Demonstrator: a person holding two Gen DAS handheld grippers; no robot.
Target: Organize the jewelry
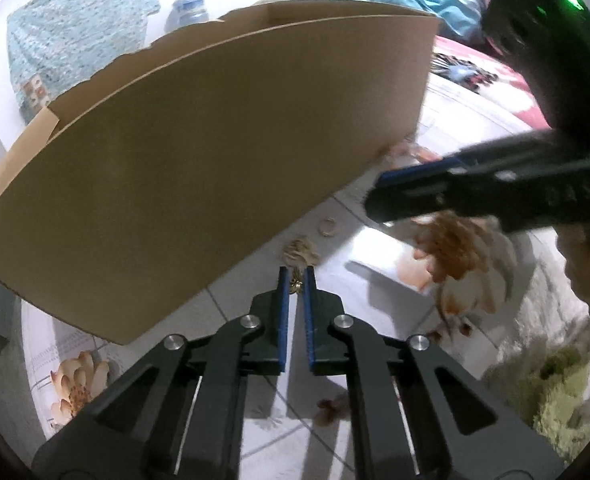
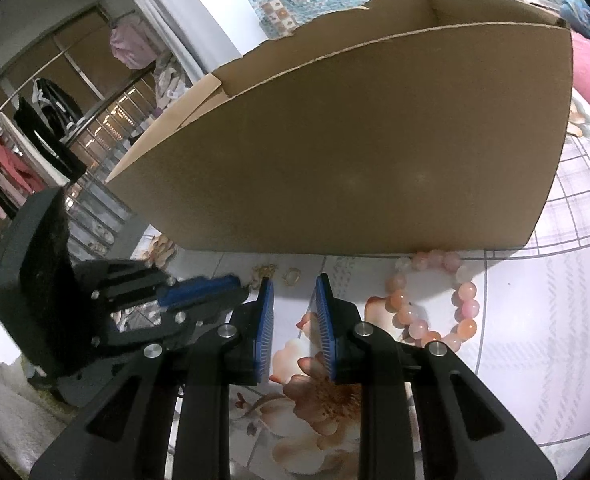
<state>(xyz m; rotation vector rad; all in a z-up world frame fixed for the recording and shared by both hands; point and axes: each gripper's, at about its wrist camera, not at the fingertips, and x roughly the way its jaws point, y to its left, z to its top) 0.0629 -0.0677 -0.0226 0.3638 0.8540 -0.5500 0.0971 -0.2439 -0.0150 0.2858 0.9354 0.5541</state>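
Left gripper (image 1: 296,278): jaws nearly closed on a small gold trinket (image 1: 295,285) at their tips. Right gripper (image 2: 293,286): jaws apart, empty, above a floral cloth (image 2: 535,340). Beyond lie a gold chain (image 1: 300,254), a ring (image 2: 290,277), and a pink bead bracelet (image 2: 435,300) at right, before a cardboard box (image 2: 355,152).

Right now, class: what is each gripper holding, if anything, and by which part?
The left gripper seems to pinch the gold chain by its near end, between the tips. The right gripper holds nothing; its jaws stand open.

box (image 2: 355,152) behind | ring (image 2: 291,277) before box | bracelet (image 2: 435,300) right of ring, near box
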